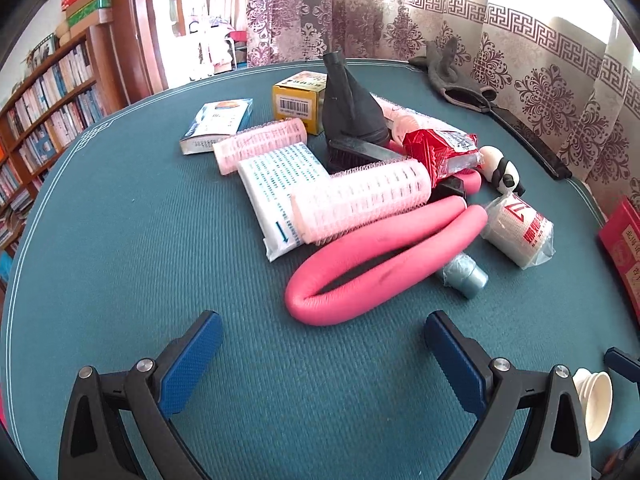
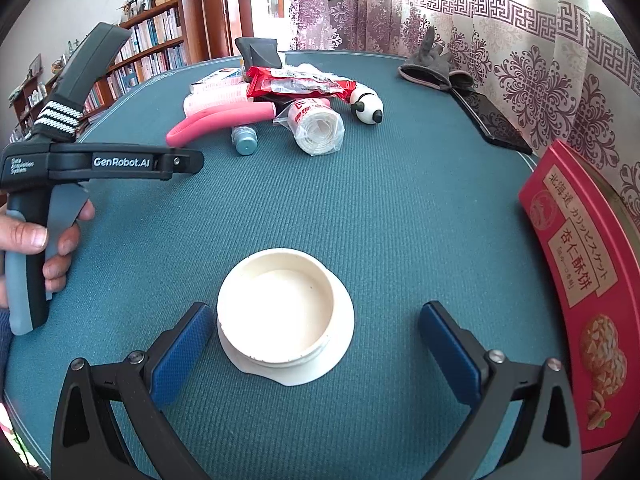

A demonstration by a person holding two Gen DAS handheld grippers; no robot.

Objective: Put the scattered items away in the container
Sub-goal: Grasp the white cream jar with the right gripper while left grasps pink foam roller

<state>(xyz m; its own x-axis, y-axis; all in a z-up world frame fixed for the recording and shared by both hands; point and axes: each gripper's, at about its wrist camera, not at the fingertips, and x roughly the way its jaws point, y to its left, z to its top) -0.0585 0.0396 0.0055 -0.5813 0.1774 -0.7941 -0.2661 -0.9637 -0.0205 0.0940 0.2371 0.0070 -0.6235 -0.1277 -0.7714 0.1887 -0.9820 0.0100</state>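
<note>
The left gripper (image 1: 323, 356) is hovering over the teal surface (image 1: 120, 240) with its blue fingers (image 1: 192, 364) spread wide and released, nothing lying between them. Above it, in the middle of the left wrist view, the scattered items are sitting in a heap: a looped pink foam tube (image 1: 384, 256), two pink hair rollers (image 1: 360, 196), a white printed packet (image 1: 276, 184), a black funnel-shaped nozzle (image 1: 348, 100), a red snack wrapper (image 1: 440, 148), a yellow box (image 1: 298, 100), a panda figure (image 1: 504, 170), a wrapped white roll (image 1: 518, 228) and a small blue bottle (image 1: 466, 278).

The right gripper (image 2: 316, 350) is also standing released, its fingers (image 2: 182, 354) flanking a white round lid-like piece (image 2: 284, 316) at the lower centre without pressing it. The red biscuit box (image 2: 580, 280) is lying at the right edge of the right wrist view, well apart from the heap. A hand (image 2: 36, 248) is gripping the other tool's handle at the left.
</note>
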